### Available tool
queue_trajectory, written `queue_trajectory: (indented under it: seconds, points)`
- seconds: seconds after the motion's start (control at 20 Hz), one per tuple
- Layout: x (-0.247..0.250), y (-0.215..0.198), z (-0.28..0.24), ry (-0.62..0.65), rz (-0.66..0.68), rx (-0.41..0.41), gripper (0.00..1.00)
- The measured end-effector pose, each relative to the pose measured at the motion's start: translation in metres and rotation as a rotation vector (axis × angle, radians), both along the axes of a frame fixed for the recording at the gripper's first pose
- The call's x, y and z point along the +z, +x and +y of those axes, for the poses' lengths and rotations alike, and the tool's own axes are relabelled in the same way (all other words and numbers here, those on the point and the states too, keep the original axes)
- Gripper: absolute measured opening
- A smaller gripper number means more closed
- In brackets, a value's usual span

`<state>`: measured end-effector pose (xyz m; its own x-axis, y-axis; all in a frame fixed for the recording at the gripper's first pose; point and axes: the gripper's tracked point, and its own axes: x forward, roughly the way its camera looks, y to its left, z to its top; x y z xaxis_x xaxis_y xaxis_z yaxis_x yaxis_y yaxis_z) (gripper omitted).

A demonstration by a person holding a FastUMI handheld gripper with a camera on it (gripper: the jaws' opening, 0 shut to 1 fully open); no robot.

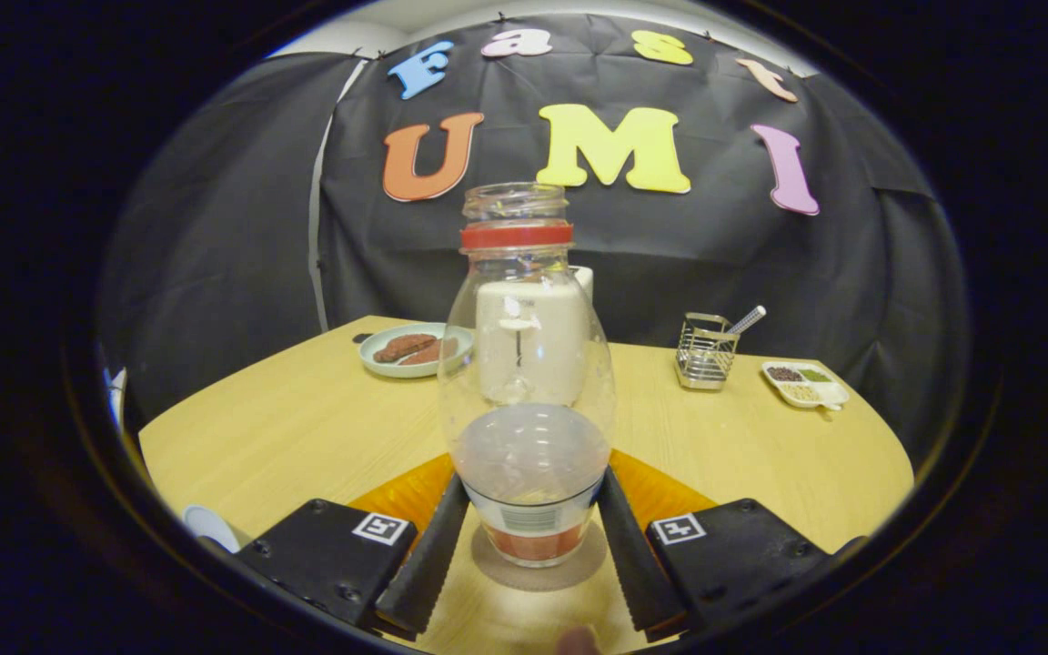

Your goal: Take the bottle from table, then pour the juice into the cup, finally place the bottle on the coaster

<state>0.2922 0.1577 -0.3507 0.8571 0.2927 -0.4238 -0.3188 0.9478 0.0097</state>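
Note:
A clear plastic bottle (529, 364) with a red ring under its open neck stands upright between my fingers. Its base, which has a reddish band, rests on a round grey coaster (579, 569) on the wooden table (306, 428). My gripper (533, 482) is shut on the bottle, and both fingers (433, 555) press its lower sides. The upper part of the bottle looks empty. Behind it, seen partly through the plastic, stands a white vessel (584, 277); I cannot tell whether it is the cup.
An orange mat (670, 496) lies under and beyond the fingers. Beyond the bottle to the left is a pale plate with brown food (410, 350). A wire holder with a utensil (706, 350) and a small divided white dish (804, 382) sit far right. A white rim (210, 526) shows beside the left finger.

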Motion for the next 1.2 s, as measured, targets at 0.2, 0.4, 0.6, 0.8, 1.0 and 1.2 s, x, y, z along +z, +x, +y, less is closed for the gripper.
queue_trajectory:
  seconds: [0.2,0.4,0.6,0.8,1.0,1.2]
  points:
    - [0.001,-0.001,-0.004,0.003,-0.005,-0.014,0.91]
    - [0.015,-0.003,-0.006,0.003,-0.036,-0.023,0.98]
    - [0.048,-0.011,-0.004,0.034,-0.073,-0.028,0.99]
    - [0.093,-0.021,-0.003,0.036,-0.133,-0.034,0.99]
    - [0.153,-0.044,-0.012,0.068,-0.211,-0.065,0.99]
    - [0.242,-0.081,-0.038,0.092,-0.349,-0.147,0.99]
